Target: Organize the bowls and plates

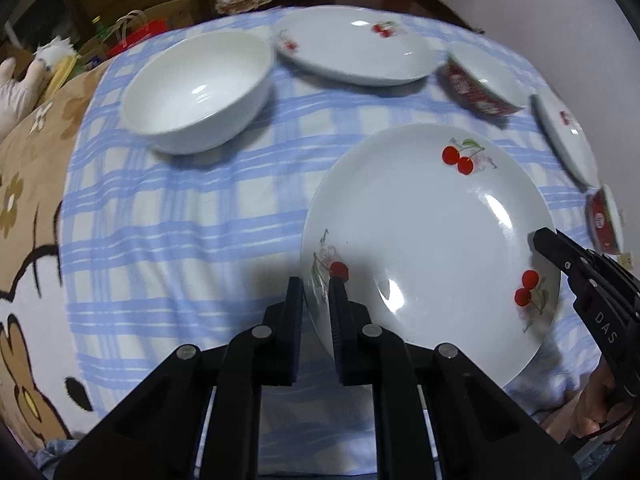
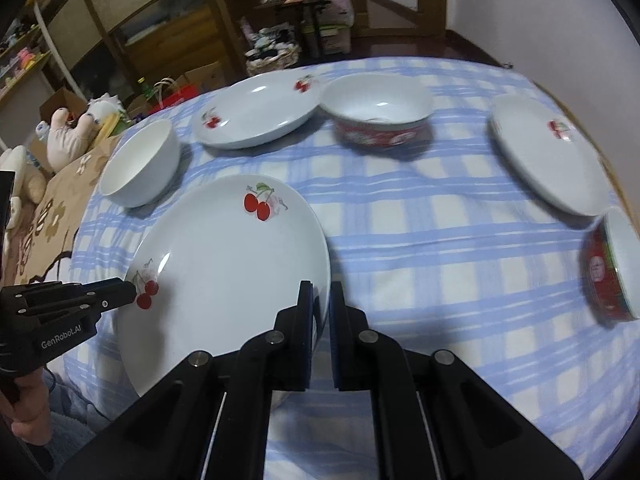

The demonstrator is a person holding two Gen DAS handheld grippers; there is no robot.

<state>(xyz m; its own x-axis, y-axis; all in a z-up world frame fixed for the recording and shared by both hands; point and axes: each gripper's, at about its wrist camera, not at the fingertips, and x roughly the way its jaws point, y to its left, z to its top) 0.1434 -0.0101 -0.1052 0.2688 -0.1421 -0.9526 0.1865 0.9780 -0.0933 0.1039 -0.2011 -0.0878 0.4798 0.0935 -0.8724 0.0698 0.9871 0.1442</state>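
We are gripping 1 cherry plate [image 1: 432, 240] with both left tongs [image 1: 316, 300] and right tongs [image 2: 320, 304], above the surface [image 2: 440, 248]. Nothing stacked; 2 plates, 3 bowls are waiting scattered.

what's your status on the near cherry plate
Left gripper and right gripper both shut on white cherry-print plate's opposite rims. Plate tilted over blue checked cloth. Nothing in the way.

A blue-checked cloth [image 2: 420, 240] covers the worktop, with plush toys [image 2: 68, 136] and wooden shelves [image 2: 168, 32] behind.
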